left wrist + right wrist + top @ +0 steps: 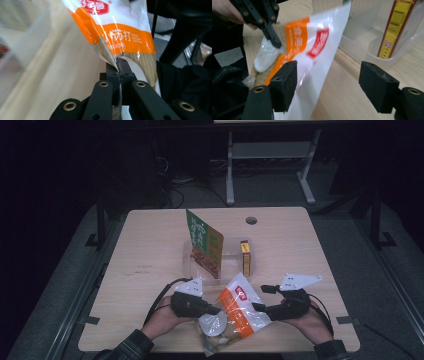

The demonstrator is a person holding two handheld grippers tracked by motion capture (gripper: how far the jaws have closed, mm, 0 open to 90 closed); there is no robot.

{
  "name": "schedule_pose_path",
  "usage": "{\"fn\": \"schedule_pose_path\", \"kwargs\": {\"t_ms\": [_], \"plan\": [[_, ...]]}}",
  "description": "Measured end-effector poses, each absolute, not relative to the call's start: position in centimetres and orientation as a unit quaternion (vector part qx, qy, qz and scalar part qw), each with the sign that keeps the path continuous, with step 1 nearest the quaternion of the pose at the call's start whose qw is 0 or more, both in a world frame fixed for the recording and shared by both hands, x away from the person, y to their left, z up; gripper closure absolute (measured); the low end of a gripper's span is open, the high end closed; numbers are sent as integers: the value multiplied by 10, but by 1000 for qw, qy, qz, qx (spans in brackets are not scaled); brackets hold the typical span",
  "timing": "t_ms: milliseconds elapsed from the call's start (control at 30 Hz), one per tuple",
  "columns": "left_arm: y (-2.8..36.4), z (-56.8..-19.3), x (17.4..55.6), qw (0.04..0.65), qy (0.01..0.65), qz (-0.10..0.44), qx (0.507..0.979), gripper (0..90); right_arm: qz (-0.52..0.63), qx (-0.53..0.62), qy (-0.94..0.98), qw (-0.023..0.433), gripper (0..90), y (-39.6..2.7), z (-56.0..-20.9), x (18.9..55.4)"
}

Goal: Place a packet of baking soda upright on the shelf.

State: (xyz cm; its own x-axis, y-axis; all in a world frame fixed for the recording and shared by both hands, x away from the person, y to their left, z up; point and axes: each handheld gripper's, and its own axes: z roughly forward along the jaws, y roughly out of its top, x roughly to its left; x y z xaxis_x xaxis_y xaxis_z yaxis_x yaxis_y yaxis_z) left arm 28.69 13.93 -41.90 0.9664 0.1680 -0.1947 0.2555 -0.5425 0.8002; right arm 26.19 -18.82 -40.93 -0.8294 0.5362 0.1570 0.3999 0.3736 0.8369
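Table [150, 245] light wood, its surroundings dark and hard to make out in the high view. Clear plastic bin [235, 251] sits mid-table; its walls barely read from above, near wall clearer in the right gripper view [362, 53]. Green-and-orange packet [204, 242] stands tilted at the bin's left part, its base hidden by the bin wall. Small yellow box [245, 257] stands upright at the bin's right side; in the right gripper view [398, 27] its top is cut off.

Orange-and-white snack bag [239, 309] is at the near table edge, between both hands, lower end running over the edge; contents blurry, pale round shapes inside. Bag print cropped in the left gripper view [120, 32].

Left hand [162, 320] comes in palm-up under the left gripper [215, 310], jaws pressed together on the bag's side seam, seen close up [119, 72]. Right hand [312, 322] holds the right gripper [256, 306] pointing left toward the bag; its jaws are spread wide [328, 82], left one in front of the bag's white film, contact unclear.
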Motion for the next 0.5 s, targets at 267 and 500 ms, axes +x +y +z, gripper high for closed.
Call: {"fn": "schedule_pose_path", "kwargs": {"t_ms": [267, 500], "plan": [[159, -399, 289, 495, 130, -6, 859, 898, 497, 279, 820, 58, 267, -185, -409, 263], [173, -388, 289, 513, 147, 28, 845, 899, 514, 278, 810, 43, 256, -183, -409, 265]]}}
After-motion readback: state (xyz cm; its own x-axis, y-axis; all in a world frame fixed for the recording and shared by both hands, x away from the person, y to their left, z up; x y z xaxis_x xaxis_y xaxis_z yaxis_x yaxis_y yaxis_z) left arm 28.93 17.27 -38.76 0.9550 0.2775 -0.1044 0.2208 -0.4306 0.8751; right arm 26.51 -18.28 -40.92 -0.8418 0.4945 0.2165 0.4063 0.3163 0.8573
